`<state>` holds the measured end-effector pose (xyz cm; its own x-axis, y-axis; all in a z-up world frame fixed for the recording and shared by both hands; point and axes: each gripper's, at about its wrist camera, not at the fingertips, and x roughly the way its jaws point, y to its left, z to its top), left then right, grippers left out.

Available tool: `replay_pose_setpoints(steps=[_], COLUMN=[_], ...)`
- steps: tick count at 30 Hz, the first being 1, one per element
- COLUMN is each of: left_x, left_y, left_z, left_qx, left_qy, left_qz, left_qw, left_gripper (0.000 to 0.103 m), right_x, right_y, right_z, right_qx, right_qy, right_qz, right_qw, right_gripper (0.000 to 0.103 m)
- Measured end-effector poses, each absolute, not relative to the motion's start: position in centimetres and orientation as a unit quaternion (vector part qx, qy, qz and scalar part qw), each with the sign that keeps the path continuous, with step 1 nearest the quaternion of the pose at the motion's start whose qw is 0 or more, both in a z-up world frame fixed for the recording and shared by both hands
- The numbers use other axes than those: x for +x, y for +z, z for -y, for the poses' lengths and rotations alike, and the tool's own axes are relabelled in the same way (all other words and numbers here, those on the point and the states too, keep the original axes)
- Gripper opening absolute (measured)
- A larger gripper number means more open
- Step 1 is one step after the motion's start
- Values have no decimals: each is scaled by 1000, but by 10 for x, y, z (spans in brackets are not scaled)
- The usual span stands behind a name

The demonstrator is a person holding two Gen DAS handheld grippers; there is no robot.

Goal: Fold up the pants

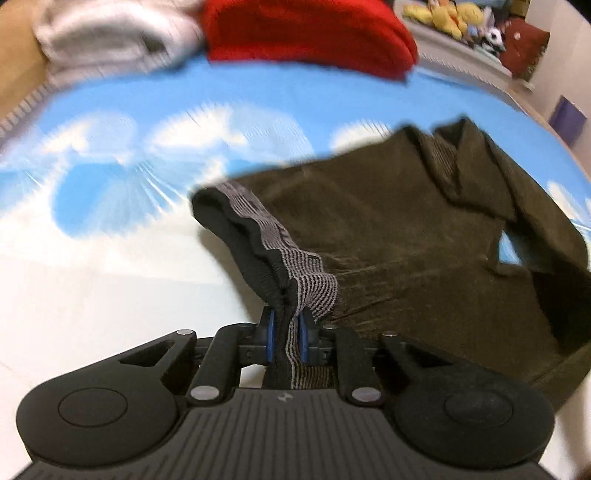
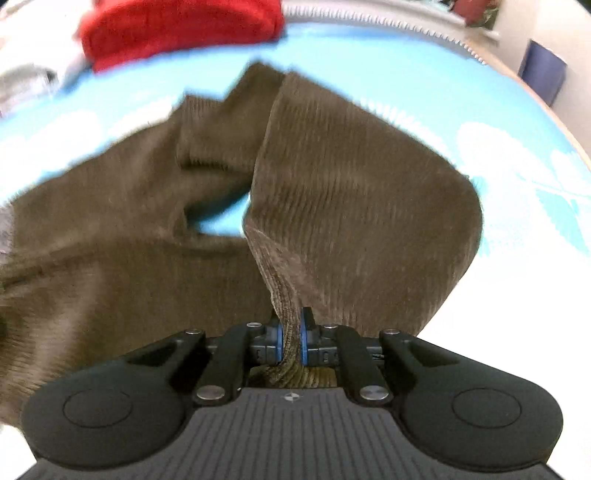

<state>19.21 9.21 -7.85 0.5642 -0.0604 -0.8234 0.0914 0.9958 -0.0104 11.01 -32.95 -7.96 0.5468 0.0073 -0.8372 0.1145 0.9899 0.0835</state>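
left claw (image 1: 284, 334): clenched on the grey-striped elastic waistband (image 1: 258, 229) of the brown corduroy pants (image 1: 388, 229), the band pinched between the blue pads and lifted clear of the bed sheet (image 1: 110, 155). right claw (image 2: 291, 341): clenched on a bunched edge of corduroy at one pant leg (image 2: 351, 192), which rises in a ridge toward the pads

location of the garment: most of the pants lies spread and creased on the blue cloud-print sheet, one leg doubled over itself with a gap of sheet showing at the crotch. a red folded item (image 1: 306, 33) and a white folded item (image 1: 110, 37) sit near the far edge of the bed, apart from the pants

fault risks, as judged from this state:
- each grip holds only a narrow pinch of cloth — a sharp pull may slip the fabric out of the pads
- the doubled leg may stay creased inside the fold, giving an uneven result
- uneven lift between the two claws may skew the fold line
- a wide sweep toward the far edge may drag cloth into the folded items
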Motion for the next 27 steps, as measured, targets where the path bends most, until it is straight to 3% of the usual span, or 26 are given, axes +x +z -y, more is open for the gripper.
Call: replay_pose_setpoints(steps=[5,9,12,14,16,18,27], left_x=[177,175,168,164,162,162,174], left_y=[-63,-71,-70,-65,-63,-68,-80], left_z=[-125,-156,-164,-155,-145,-137,-127], left_qx=[63,78,31,45,46,35,5], left_qy=[75,155,130,108,85,63,32], left_qz=[-436,-468,-484,-480,-478,-498,-540], left_qw=[895,867,865,869,873,864,841], left_gripper=[0,1,6,14,23,27,43], right_x=[64,40,37,46,59,68,122], right_y=[-59,-72,-80,-72,-65,-60,-86], right_z=[314,289,284,294,302,310,285], right_qx=[79,23,-25,4,44,71,86], right_qy=[169,253,228,205,169,122,31], right_qz=[-464,-511,-529,-516,-493,-472,-460], right_qw=[866,821,817,832,852,870,883], right_gripper=[9,12,18,24,40,46,50])
